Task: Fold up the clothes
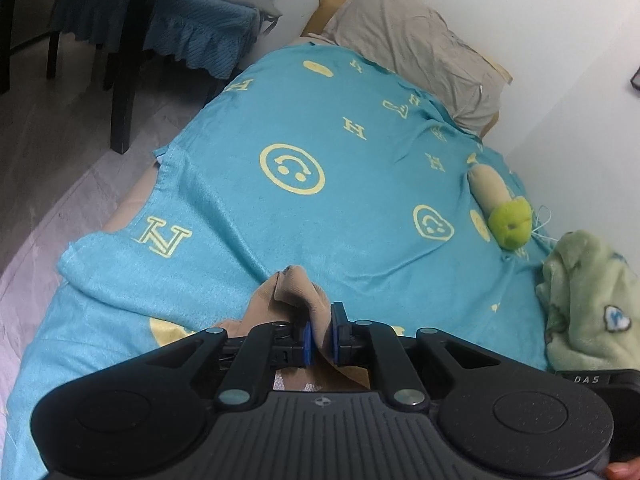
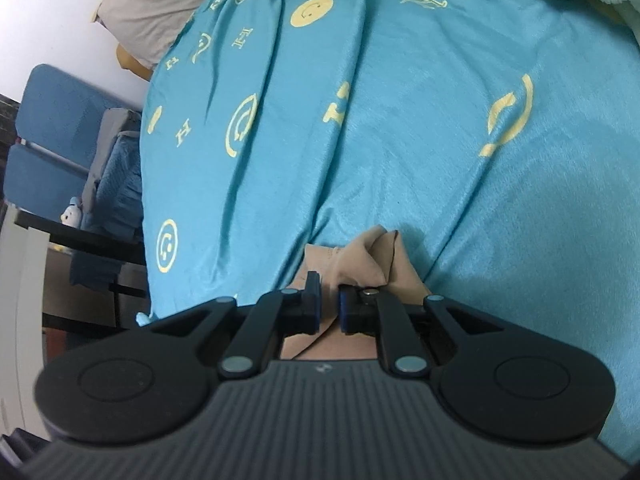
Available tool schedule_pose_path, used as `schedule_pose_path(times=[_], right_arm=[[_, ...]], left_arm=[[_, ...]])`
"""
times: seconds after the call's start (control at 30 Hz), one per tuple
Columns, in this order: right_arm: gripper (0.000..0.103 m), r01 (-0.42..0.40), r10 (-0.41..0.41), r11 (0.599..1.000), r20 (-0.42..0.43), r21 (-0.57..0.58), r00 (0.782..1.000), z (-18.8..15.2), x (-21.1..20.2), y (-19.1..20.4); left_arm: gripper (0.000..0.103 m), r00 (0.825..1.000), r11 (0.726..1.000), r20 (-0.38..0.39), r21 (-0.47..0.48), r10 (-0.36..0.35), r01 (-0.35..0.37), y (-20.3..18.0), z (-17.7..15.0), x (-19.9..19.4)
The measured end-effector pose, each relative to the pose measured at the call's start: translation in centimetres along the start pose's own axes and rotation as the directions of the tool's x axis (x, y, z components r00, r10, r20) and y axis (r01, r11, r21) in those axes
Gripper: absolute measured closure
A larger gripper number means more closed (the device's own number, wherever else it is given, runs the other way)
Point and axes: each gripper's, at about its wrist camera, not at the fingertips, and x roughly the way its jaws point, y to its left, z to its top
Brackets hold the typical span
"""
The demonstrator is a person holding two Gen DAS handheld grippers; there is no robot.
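A tan garment (image 1: 292, 292) is bunched between my left gripper's fingers; the left gripper (image 1: 319, 330) is shut on it, just above the turquoise blanket (image 1: 320, 200) on the bed. In the right wrist view the same tan garment (image 2: 360, 260) is pinched by my right gripper (image 2: 329, 300), which is shut on its folded edge over the blanket (image 2: 400, 140). Most of the garment is hidden under both grippers.
A grey pillow (image 1: 416, 48) lies at the head of the bed by the white wall. A green plush toy (image 1: 508, 216) and a pale green fleece (image 1: 588, 300) lie at the right. A chair with blue covers (image 1: 168, 28) stands on the floor at left.
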Motion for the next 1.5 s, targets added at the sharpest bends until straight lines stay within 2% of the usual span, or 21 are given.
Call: schedule_pose_path(times=[0.07, 0.13, 0.17, 0.2, 0.23, 0.3, 0.37, 0.43, 0.47, 0.57, 0.6, 0.67, 0.8, 0.93, 1.03, 1.13, 1.23, 1.33, 1.43, 1.5], right_arm=[[0.086, -0.020, 0.020, 1.000, 0.002, 0.002, 1.000, 0.0, -0.3, -0.1], [0.066, -0.076, 0.076, 0.997, 0.021, -0.008, 0.997, 0.2, -1.0, 0.2], [0.040, -0.113, 0.114, 0.993, 0.037, -0.022, 0.993, 0.3, -1.3, 0.5], [0.019, -0.149, 0.152, 0.988, 0.066, -0.050, 0.986, 0.2, -2.0, 0.9], [0.016, -0.160, 0.168, 0.984, 0.093, -0.083, 0.981, 0.0, -2.6, 1.4], [0.018, -0.167, 0.190, 0.972, 0.134, -0.167, 0.972, -0.4, -3.7, 2.4], [0.018, -0.121, 0.175, 0.951, 0.174, -0.283, 0.969, -1.3, -4.3, 3.6], [0.031, -0.066, 0.149, 0.921, 0.192, -0.383, 0.970, -2.1, -4.1, 4.3], [0.043, -0.038, 0.124, 0.909, 0.181, -0.415, 0.976, -2.4, -3.5, 4.6], [0.064, 0.023, 0.037, 0.896, 0.128, -0.442, 0.991, -2.7, -0.8, 4.2], [0.066, 0.042, 0.007, 0.892, 0.105, -0.449, 0.994, -2.7, 0.3, 4.1], [0.068, 0.069, -0.036, 0.879, 0.080, -0.471, 0.996, -2.9, 1.8, 3.6], [0.068, 0.071, -0.026, 0.868, 0.098, -0.492, 0.995, -3.5, 0.8, 3.8], [0.066, 0.040, 0.016, 0.867, 0.109, -0.496, 0.994, -4.8, -2.3, 3.9], [0.066, 0.038, 0.047, 0.835, 0.139, -0.550, 0.989, -7.0, -5.3, 4.4], [0.065, 0.072, 0.038, 0.815, 0.176, -0.575, 0.984, -9.0, -7.5, 4.0], [0.065, 0.068, 0.011, 0.841, 0.142, -0.537, 0.990, -9.6, -7.7, 2.6], [0.068, 0.104, -0.060, 0.846, 0.099, -0.524, 0.993, -9.7, -6.4, 2.0], [0.068, 0.112, -0.097, 0.850, 0.057, -0.514, 0.994, -9.5, -5.1, 1.8], [0.068, 0.113, -0.098, 0.850, 0.057, -0.515, 0.994, -9.6, -5.0, 1.7]], left_arm=[[0.088, 1.000, 1.000, 0.013, 0.020, -0.006, 0.006, -0.3, 0.0, -0.6], [0.069, 0.999, 0.998, 0.052, 0.063, -0.018, 0.015, -0.8, 0.0, -1.7], [0.062, 0.997, 0.996, 0.074, 0.083, -0.022, 0.016, -1.2, 0.0, -2.2], [0.048, 0.995, 0.994, 0.100, 0.112, -0.021, 0.010, -1.6, -0.1, -2.8], [0.042, 0.992, 0.990, 0.126, 0.140, -0.020, 0.003, -2.0, -0.2, -3.3], [0.041, 0.988, 0.978, 0.155, 0.208, -0.018, -0.015, -2.9, -0.4, -4.0], [0.039, 0.989, 0.965, 0.147, 0.260, -0.004, -0.035, -3.5, -0.9, -3.9], [0.039, 0.995, 0.952, 0.098, 0.301, 0.021, -0.050, -3.8, -1.5, -2.9], [0.039, 0.997, 0.946, 0.068, 0.320, 0.036, -0.056, -3.8, -1.8, -2.3], [0.038, 0.996, 0.925, 0.026, 0.370, 0.089, -0.092, -3.8, -2.9, -0.7], [0.038, 0.995, 0.915, 0.025, 0.391, 0.100, -0.101, -3.9, -3.2, -0.3], [0.037, 0.992, 0.896, 0.028, 0.427, 0.121, -0.122, -4.2, -3.7, 0.0], [0.037, 0.989, 0.870, 0.054, 0.469, 0.139, -0.148, -4.8, -4.4, -0.7], [0.037, 0.988, 0.883, 0.081, 0.442, 0.132, -0.154, -5.5, -5.3, -4.2], [0.032, 0.991, 0.904, 0.100, 0.410, 0.088, -0.122, -6.0, -6.6, -7.7], [0.031, 0.990, 0.896, 0.103, 0.424, 0.097, -0.132, -6.4, -8.2, -9.9], [0.031, 0.989, 0.901, 0.065, 0.406, 0.136, -0.151, -5.9, -9.3, -10.1], [0.031, 0.984, 0.907, -0.002, 0.386, 0.181, -0.166, -5.0, -9.4, -8.8], [0.030, 0.983, 0.921, -0.044, 0.358, 0.180, -0.153, -4.4, -9.1, -8.2], [0.029, 0.983, 0.923, -0.046, 0.354, 0.179, -0.152, -4.2, -9.3, -8.4]])
